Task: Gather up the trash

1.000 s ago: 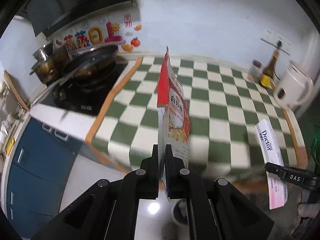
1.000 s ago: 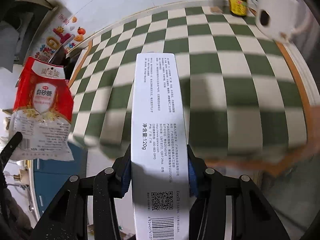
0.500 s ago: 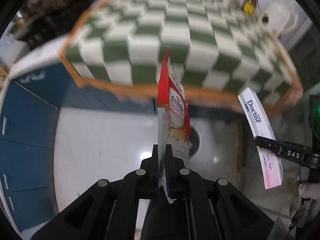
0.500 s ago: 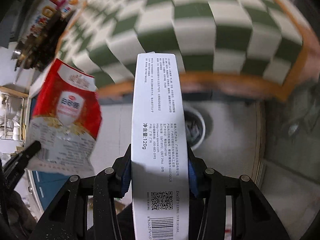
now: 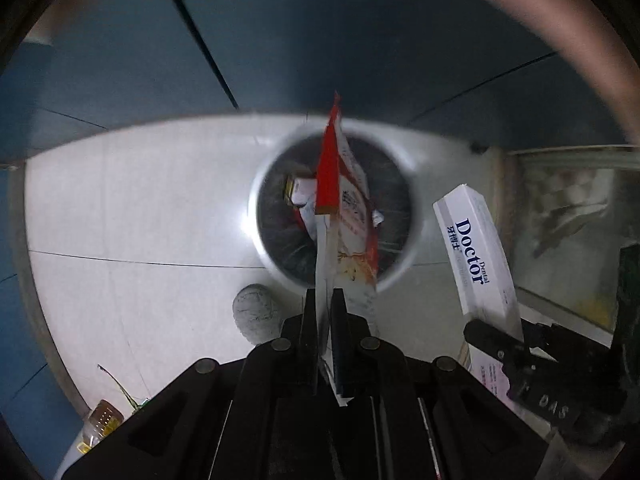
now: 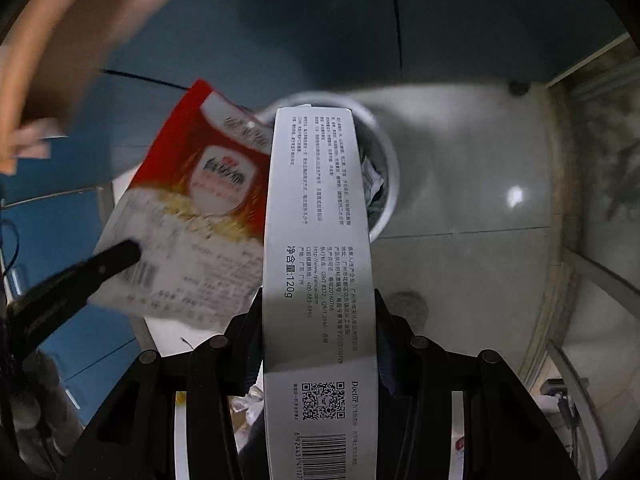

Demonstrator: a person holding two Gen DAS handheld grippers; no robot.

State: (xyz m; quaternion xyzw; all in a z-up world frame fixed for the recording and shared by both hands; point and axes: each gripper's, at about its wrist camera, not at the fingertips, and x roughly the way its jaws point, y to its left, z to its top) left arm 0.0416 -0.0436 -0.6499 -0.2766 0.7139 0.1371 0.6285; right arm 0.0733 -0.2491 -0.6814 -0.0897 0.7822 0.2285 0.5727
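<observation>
The jaws of the left gripper (image 5: 325, 308) are closed on the bottom edge of a red and white bag (image 5: 346, 216), which stands edge-on straight up from them, directly over the open bin (image 5: 404, 276) on the floor (image 5: 132, 220). Paper scraps (image 5: 298, 196) lie inside the bin. The jaws of the right gripper (image 6: 320, 316) are clamped on the two long sides of a white box (image 6: 318, 216), which runs forward between them, its far end over the bin's rim. Bag and box hang side by side, near each other, against blue cabinets (image 5: 360, 40).
</observation>
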